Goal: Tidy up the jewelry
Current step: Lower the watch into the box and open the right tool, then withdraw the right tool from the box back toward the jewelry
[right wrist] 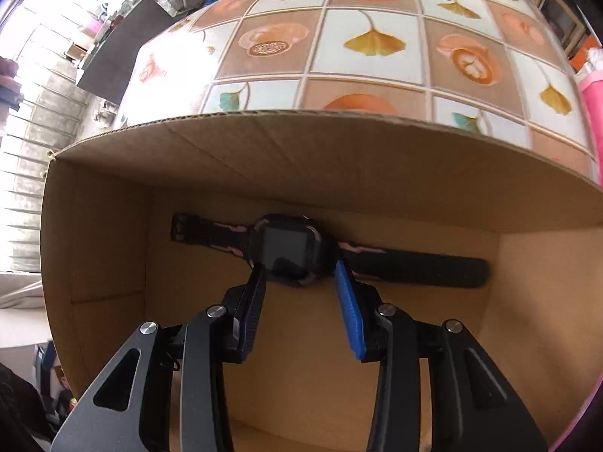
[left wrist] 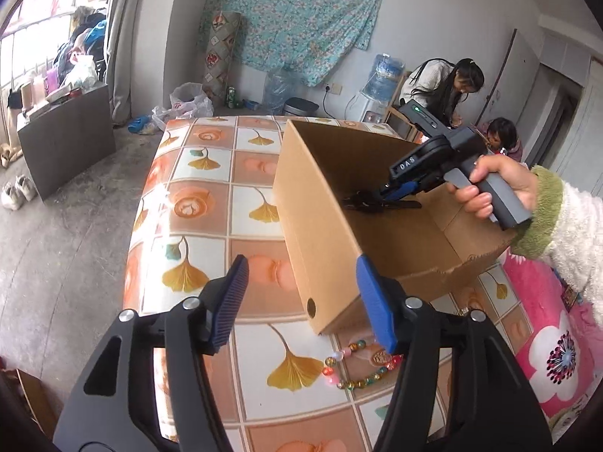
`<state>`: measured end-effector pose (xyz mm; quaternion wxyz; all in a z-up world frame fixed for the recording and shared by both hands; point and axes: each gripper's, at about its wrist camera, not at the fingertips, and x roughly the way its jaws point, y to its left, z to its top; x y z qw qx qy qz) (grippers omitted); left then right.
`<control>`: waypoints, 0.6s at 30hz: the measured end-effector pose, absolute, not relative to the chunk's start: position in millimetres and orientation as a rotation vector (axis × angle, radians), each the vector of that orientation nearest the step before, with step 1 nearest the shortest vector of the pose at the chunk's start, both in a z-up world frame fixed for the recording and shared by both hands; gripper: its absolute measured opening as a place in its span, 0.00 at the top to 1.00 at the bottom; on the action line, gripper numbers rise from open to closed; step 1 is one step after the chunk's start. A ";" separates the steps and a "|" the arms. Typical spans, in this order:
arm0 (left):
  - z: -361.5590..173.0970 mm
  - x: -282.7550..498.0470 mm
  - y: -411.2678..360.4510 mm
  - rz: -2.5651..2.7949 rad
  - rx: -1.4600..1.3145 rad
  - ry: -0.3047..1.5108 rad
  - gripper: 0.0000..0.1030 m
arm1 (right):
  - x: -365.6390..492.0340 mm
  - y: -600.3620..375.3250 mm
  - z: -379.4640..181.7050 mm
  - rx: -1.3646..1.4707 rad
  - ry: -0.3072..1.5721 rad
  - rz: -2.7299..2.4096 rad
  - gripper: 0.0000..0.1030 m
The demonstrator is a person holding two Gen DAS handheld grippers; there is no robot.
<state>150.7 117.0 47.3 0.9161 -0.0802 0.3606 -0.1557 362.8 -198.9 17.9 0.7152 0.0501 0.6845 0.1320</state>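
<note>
Watch [right wrist: 290, 250] lies flat in box [right wrist: 339, 158], strap running left-right.

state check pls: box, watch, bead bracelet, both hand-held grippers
cardboard box: open-topped, upright on the table.
watch: flat on the box floor, strap stretched out.
bead bracelet: on the table beside the box.
left hand-held gripper: open, empty.
right hand-held gripper: open, inside the box, watch case between its fingertips.
</note>
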 end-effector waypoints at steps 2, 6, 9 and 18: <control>38.9 144.7 117.8 -0.320 -0.169 0.759 0.43 | 363.9 -193.4 14.0 0.105 1.517 0.291 0.63; 23.2 133.3 116.7 -0.292 -0.131 0.796 0.42 | 363.4 -184.9 13.4 0.122 1.507 0.331 0.63; 14.7 129.7 118.7 -0.296 -0.152 0.828 0.41 | 363.2 -177.1 12.8 0.128 1.496 0.353 0.63; 6.6 114.1 120.2 -0.272 -0.158 0.852 0.36 | 366.0 -166.2 23.4 0.120 1.421 0.352 0.63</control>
